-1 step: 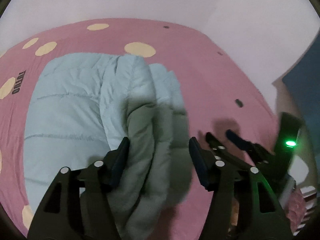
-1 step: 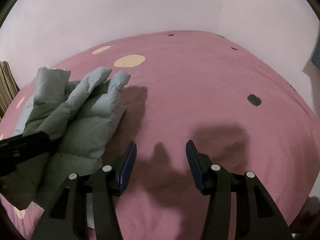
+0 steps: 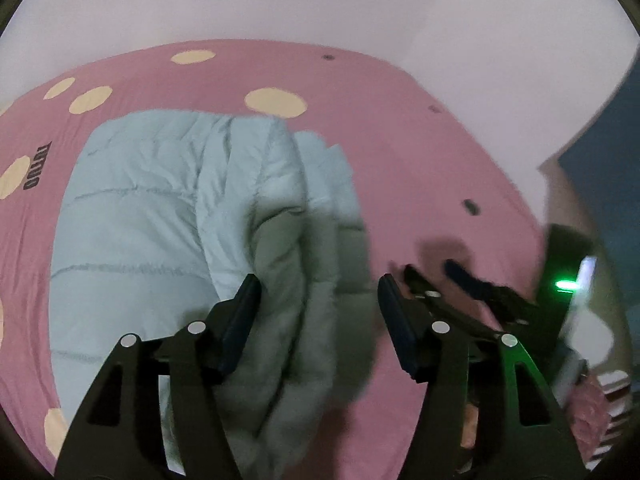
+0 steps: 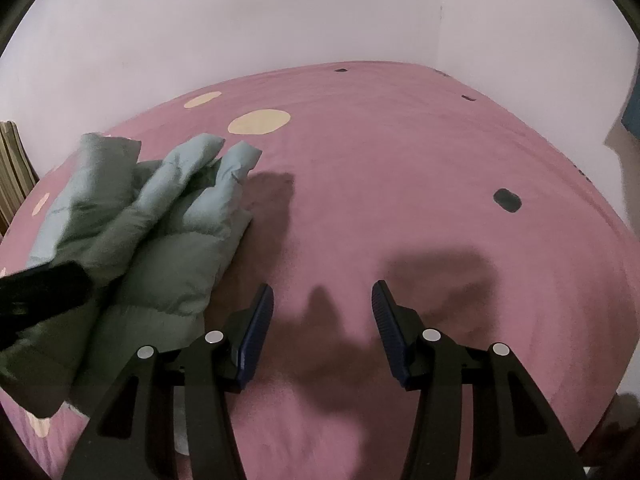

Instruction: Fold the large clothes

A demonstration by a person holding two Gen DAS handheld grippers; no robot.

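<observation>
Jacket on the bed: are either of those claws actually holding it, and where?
No. The left gripper is opening its jaws around the jacket fold, pads off it. The right gripper is open over bare sheet.

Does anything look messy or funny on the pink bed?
A bit. The puffy blue jacket is only half folded: one side is bunched up in a thick, lumpy roll between the jaws of the left tool, which are opening. The pink bedsheet looks smooth, nothing spilled or torn.
</observation>
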